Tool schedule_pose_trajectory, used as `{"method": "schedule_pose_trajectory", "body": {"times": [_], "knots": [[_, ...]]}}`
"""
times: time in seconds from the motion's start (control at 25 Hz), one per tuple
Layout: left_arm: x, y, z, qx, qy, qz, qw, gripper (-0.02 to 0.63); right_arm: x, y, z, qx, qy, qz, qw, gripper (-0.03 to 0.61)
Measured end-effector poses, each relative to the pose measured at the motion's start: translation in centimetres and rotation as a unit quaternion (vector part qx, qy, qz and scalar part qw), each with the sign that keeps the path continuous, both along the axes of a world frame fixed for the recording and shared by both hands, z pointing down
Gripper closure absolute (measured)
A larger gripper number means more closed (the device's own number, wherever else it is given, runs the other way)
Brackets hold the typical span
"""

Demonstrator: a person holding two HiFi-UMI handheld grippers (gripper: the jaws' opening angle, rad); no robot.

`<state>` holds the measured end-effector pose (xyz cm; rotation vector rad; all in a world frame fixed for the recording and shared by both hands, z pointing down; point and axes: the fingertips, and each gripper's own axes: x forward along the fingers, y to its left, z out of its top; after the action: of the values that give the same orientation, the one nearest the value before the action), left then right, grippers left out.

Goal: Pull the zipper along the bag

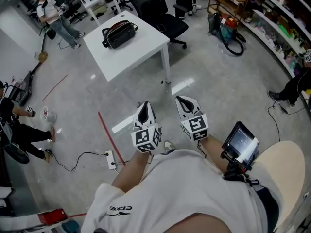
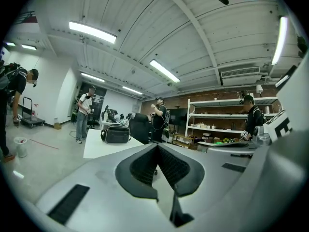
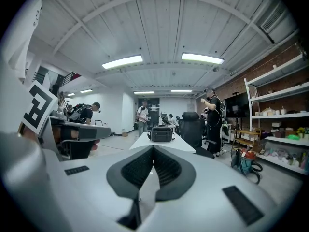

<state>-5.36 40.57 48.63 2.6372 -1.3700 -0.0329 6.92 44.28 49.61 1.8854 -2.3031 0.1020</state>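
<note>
Left hand-held gripper (image 1: 144, 106) closed, right hand-held gripper (image 1: 184, 101) closed, shirt (image 1: 184, 188) reads "ERKE"

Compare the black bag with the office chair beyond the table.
The bag rests on the white table; the office chair stands on the floor beyond it. The bag is far smaller than the chair. The bag has looped handles; the chair has a legged base. Both are black.

Your left gripper (image 1: 144, 106) and right gripper (image 1: 185, 101) sit side by side just before you, well apart from the table (image 1: 141, 50) ahead. The bag (image 1: 119, 33) lies on that table. A chair (image 1: 165, 18) stands behind it, and shelves (image 1: 277, 28) run along your right.
</note>
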Motion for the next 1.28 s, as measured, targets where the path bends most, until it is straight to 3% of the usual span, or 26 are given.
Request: {"method": "schedule_pose_trajectory", "body": {"times": [0.36,0.8,1.28], "knots": [[-1.8,-7.6,0.1,0.004,-0.009,-0.006,0.9999,0.612,-1.9,-7.9,-0.3,0.003,0.004,-0.005,1.000,0.574],[-2.7,-12.9,1.0,-0.010,-0.031,-0.038,0.9988,0.612,-2.2,-14.2,0.1,-0.009,0.013,-0.025,1.000,0.574],[1.0,-22.1,0.3,-0.019,-0.040,-0.105,0.9935,0.612,2.4,-25.3,-1.0,-0.008,0.011,-0.090,0.996,0.574]]}}
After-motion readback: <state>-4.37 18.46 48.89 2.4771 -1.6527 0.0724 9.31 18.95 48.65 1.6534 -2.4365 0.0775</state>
